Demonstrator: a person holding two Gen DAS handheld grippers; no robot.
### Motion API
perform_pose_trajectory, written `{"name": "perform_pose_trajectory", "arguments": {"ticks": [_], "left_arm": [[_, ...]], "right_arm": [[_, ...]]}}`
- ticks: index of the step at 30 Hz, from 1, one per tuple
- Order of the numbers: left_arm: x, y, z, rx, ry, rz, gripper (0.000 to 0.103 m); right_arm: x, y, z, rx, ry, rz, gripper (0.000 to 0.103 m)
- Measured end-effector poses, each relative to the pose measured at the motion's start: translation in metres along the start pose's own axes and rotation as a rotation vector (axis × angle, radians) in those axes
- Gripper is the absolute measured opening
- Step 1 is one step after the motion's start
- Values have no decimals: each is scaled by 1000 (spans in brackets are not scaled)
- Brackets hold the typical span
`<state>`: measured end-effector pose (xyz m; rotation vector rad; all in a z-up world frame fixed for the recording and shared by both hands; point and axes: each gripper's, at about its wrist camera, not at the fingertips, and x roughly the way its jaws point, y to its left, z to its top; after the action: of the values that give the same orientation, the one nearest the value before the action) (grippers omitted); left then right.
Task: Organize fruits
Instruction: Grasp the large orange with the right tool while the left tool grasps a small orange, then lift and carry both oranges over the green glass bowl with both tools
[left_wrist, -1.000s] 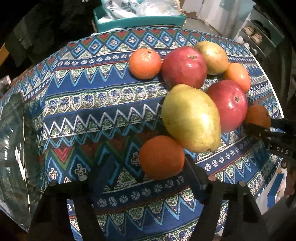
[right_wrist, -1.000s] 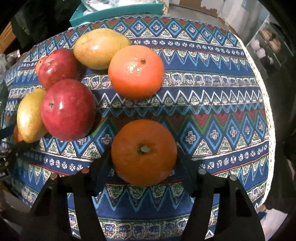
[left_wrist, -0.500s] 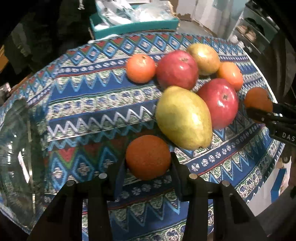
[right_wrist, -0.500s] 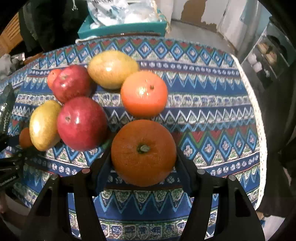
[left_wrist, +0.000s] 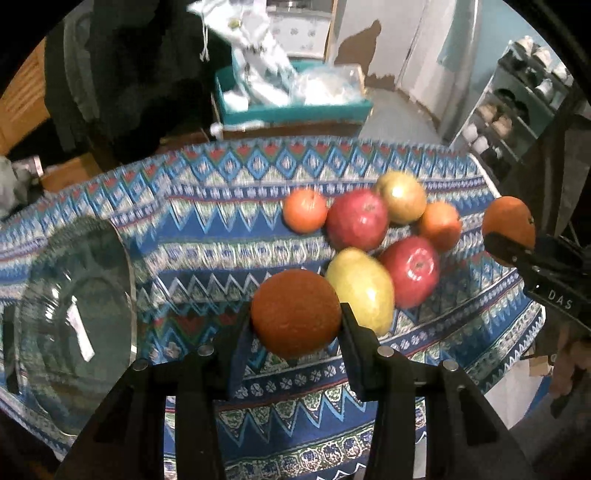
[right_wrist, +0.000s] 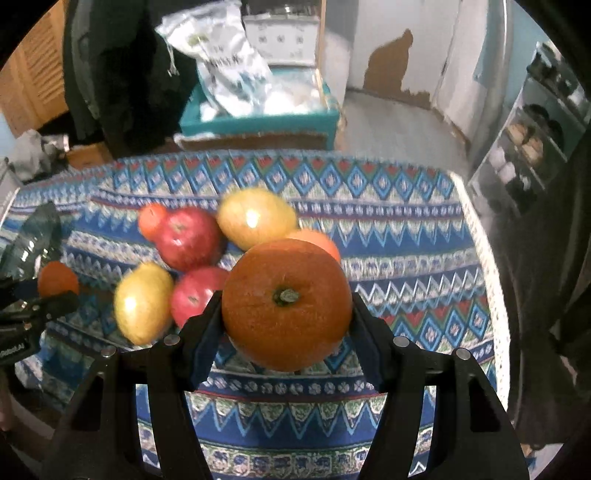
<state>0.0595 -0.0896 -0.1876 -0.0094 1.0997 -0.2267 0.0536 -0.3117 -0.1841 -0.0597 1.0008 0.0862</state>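
Note:
My left gripper (left_wrist: 295, 321) is shut on an orange (left_wrist: 295, 312) and holds it above the patterned tablecloth (left_wrist: 207, 254). My right gripper (right_wrist: 286, 317) is shut on a larger orange (right_wrist: 286, 302), also lifted; that orange shows at the right of the left wrist view (left_wrist: 508, 229). On the cloth lie two red apples (left_wrist: 356, 219) (left_wrist: 410, 275), two yellow pears (left_wrist: 360, 290) (left_wrist: 400, 197) and two small oranges (left_wrist: 304, 210) (left_wrist: 439, 225), bunched together. A clear glass bowl (left_wrist: 74, 314) stands at the table's left edge.
A teal box (right_wrist: 258, 118) with plastic bags stands beyond the table's far edge. A shelf unit (right_wrist: 535, 136) is at the right. The table's right edge has a white lace trim (right_wrist: 491, 277).
Both grippers closed on their oranges and lifted them off the cloth. Both views pulled up and back, so the fruit pile looks smaller and the room behind shows.

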Motion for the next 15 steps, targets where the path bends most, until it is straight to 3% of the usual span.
{"name": "perform_pose_trajectory", "arguments": {"ticks": [15], "left_arm": [[-81, 0, 17, -21, -199, -45, 45]], "right_arm": [[-73, 16, 31, -9, -222, 50, 64]]}}
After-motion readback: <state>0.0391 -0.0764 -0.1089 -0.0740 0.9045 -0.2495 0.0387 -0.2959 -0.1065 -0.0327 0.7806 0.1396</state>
